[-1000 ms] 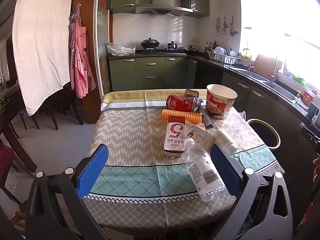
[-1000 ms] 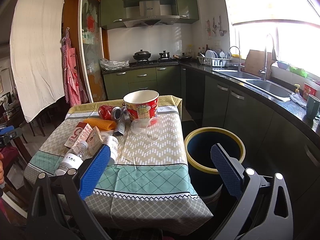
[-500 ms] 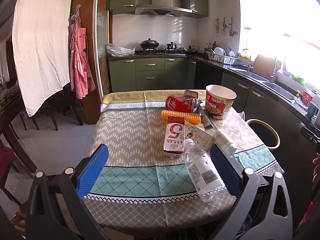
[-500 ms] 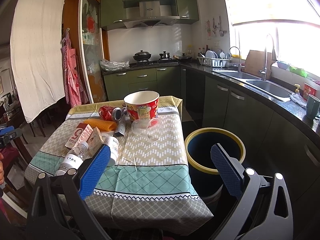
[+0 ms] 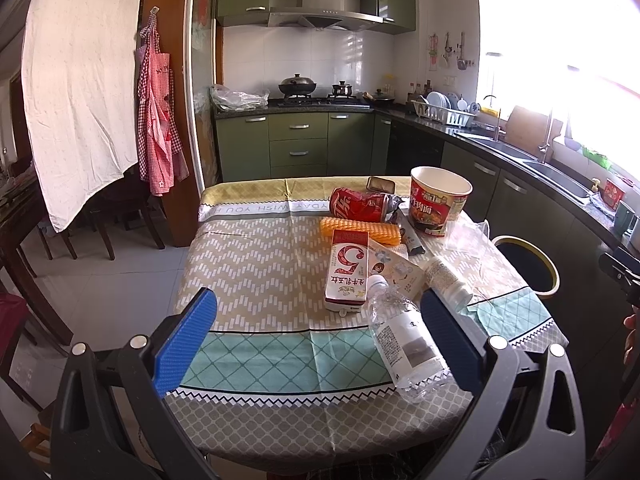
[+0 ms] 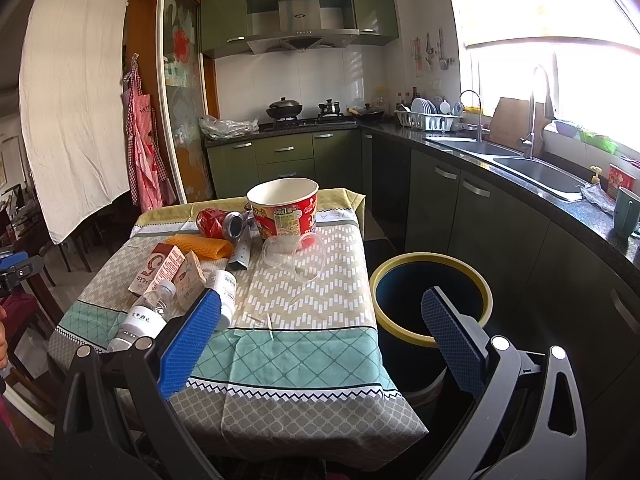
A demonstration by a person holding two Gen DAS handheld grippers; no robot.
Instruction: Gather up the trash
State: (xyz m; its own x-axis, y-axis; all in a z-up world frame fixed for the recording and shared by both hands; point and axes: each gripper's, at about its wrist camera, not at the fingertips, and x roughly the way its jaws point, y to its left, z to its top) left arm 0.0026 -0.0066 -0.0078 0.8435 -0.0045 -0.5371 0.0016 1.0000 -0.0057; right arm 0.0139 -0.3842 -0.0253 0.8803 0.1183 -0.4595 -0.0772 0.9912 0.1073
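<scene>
We hold both grippers, left gripper (image 5: 316, 320) and right gripper (image 6: 320, 320), fingers spread and empty, before the littered tabletop (image 5: 256, 264). The clear bottle (image 5: 404, 344), lower right, could roll off the edge if nudged.

A red checked apron (image 5: 158, 120) hangs beside a white sheet (image 5: 80, 76). On the back counter, a wok (image 5: 297, 85) and small pot (image 5: 341, 89) sit on the stove; a dish rack (image 6: 428, 118), seemingly holding plates, stands near the sink (image 6: 536, 170).
</scene>
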